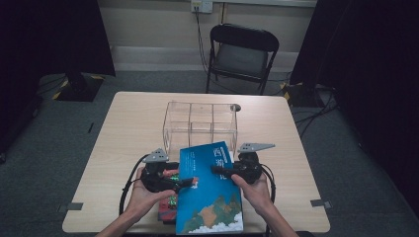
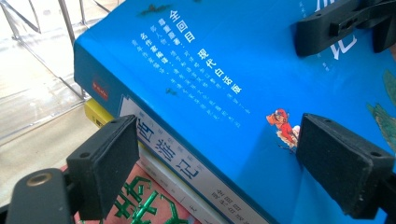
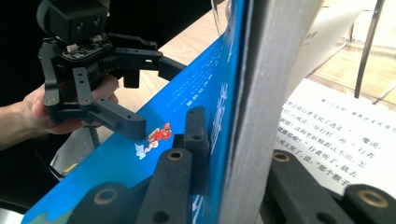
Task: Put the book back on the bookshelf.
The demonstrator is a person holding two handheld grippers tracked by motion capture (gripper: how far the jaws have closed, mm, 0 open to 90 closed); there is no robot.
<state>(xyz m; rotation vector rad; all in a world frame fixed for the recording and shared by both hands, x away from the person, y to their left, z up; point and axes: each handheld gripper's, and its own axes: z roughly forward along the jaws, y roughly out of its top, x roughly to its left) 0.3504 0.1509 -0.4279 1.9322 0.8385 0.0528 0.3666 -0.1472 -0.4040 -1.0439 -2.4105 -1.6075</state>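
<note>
Surface: pale wooden table (image 1: 128, 123) at frame centre, on grey carpet; a black folding chair (image 1: 242, 54) stands beyond its far edge at upper centre; dark curtains fill upper left and upper right; floor cables lie at right

Clear acrylic organiser (image 1: 200, 126): mid-table, divided into compartments, just above the book

Blue book (image 1: 210, 190): lower centre, its front cover lifted, atop a stack; a red-covered book (image 1: 168, 205) shows beneath at lower left, a yellow one (image 2: 95, 116) in the left gripper view

Left gripper (image 1: 185, 183): at the blue book's left edge, jaws spread apart either side of the spine corner, clamping nothing

Right gripper (image 1: 220, 171): jaws closed on the raised cover and top pages; printed page visible beneath

Obscured: lower books mostly covered; stack count cannot be told; book's bottom edge reaches the table's near edge
</note>
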